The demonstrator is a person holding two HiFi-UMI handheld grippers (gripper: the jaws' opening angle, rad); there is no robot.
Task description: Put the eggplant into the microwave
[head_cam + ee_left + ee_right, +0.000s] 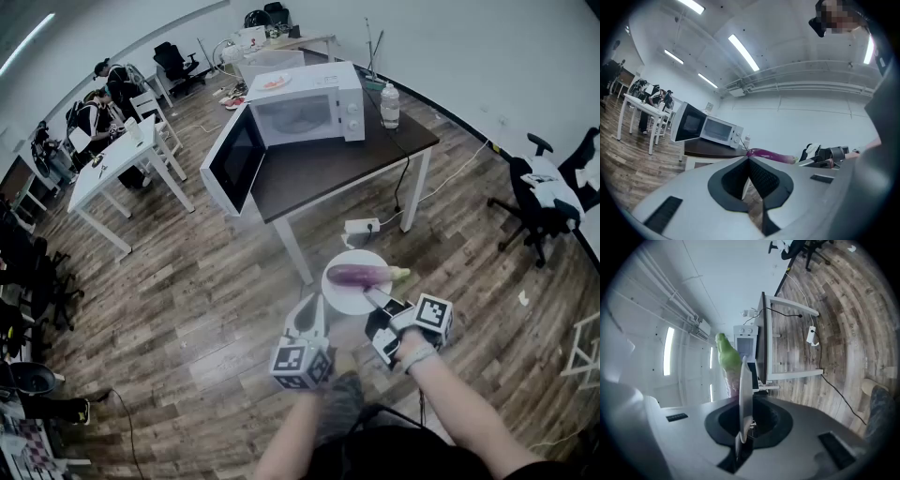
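Head view puts the dark table (319, 173) at about 12 o'clock from the person, with the white microwave (305, 112) on its far side. The microwave's door (234, 159) is swung wide open toward 8 o'clock, so the opening step looks done and the way in looks free. At 6 o'clock from the table, well apart from it and over the wooden floor, a white plate (347, 300) is held up. The eggplant (356, 275) lies on it, so it is not yet in the microwave. What remains, as I judge it, is the whole carry toward 12 o'clock and the setting inside, with or without the plate. The eggplant's long axis runs across the plate from 9 to 3 o'clock, with the purple body toward 9 and the green stem end pointing to 3. That puts it roughly crosswise to the path toward the microwave. The right gripper (373, 298) is nearly closed, its jaws pinching the plate's rim at about 5 o'clock; its own view shows the plate edge-on between them. The left gripper (312, 305) sits just beside the plate at 9 o'clock, jaws pressed together with nothing between them.
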